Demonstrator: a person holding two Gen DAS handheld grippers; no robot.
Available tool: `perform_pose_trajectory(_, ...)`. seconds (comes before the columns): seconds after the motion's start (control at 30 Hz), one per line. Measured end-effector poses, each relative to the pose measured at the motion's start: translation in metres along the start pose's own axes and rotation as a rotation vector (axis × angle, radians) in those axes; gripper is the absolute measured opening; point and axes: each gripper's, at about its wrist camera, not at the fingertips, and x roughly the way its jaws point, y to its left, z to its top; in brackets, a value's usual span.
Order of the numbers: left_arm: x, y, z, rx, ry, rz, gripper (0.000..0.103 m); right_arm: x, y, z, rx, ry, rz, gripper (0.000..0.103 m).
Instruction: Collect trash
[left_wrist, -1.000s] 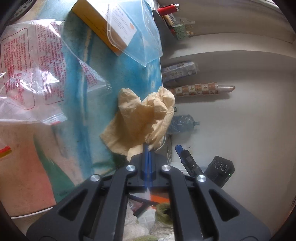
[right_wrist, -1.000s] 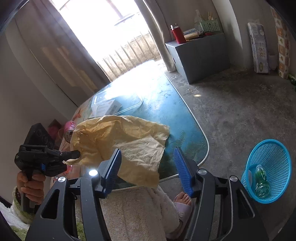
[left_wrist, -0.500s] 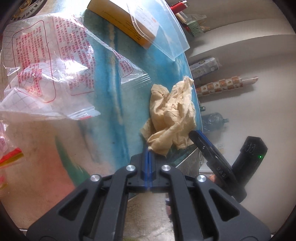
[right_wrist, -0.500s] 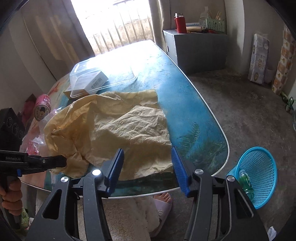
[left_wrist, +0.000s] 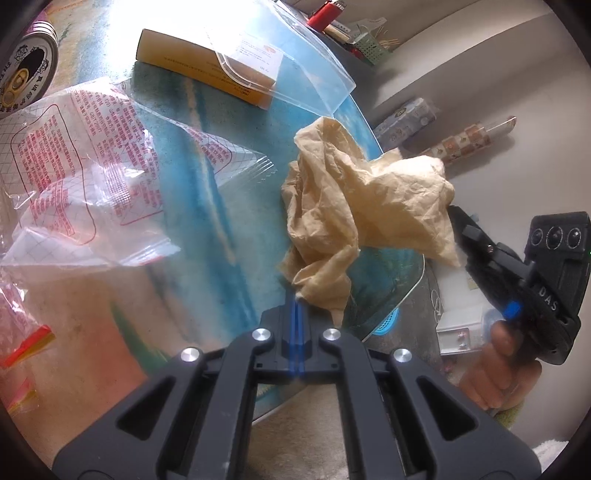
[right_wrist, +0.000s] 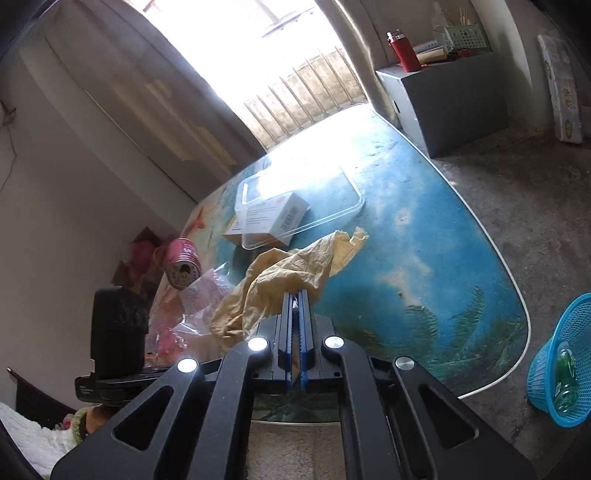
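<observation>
Pinching opposite ends, the left gripper (left_wrist: 297, 299) and right gripper (right_wrist: 294, 297) both sat clamped on the crumpled tan paper (left_wrist: 354, 206) above the table (right_wrist: 424, 240); light, limp and tearable, it looked best bunched.

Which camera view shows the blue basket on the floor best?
The right wrist view shows the blue basket best: its mesh wall, its rim and a green bottle inside it are visible beside the table. In the left wrist view only a small blue part shows behind the table edge.
</observation>
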Motion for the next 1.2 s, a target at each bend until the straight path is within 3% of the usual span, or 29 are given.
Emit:
perform_pose_trajectory(0.17,0.005,-0.011,0.002,0.052,-0.013,0.022,0.000,0.038,0.010,-0.004,0.004,0.155,0.126,0.003)
perform_pose_trajectory(0.33,0.003,-0.016,0.000,0.096,-0.018,0.027,0.000,0.075,0.001,-0.010,0.016,0.306,0.110,0.003)
perform_pose_trajectory(0.5,-0.006,-0.015,-0.006,0.122,-0.010,0.041,0.000,0.094,0.004,-0.016,-0.020,0.385,0.046,0.003)
perform_pose_trajectory(0.63,-0.020,-0.013,-0.008,0.127,-0.035,0.035,0.000,0.101,0.005,-0.019,-0.033,0.395,0.023,0.003)
perform_pose_trajectory(0.87,-0.032,-0.007,0.006,0.103,-0.126,-0.044,0.000,0.097,-0.005,-0.021,0.006,0.377,0.040,0.003)
perform_pose_trajectory(1.07,-0.020,-0.015,0.019,0.097,-0.116,-0.091,0.000,0.094,-0.008,-0.022,0.014,0.365,0.044,0.003)
perform_pose_trajectory(1.2,-0.004,-0.024,0.022,0.126,-0.085,-0.065,0.000,0.090,-0.013,-0.024,0.030,0.356,0.062,0.003)
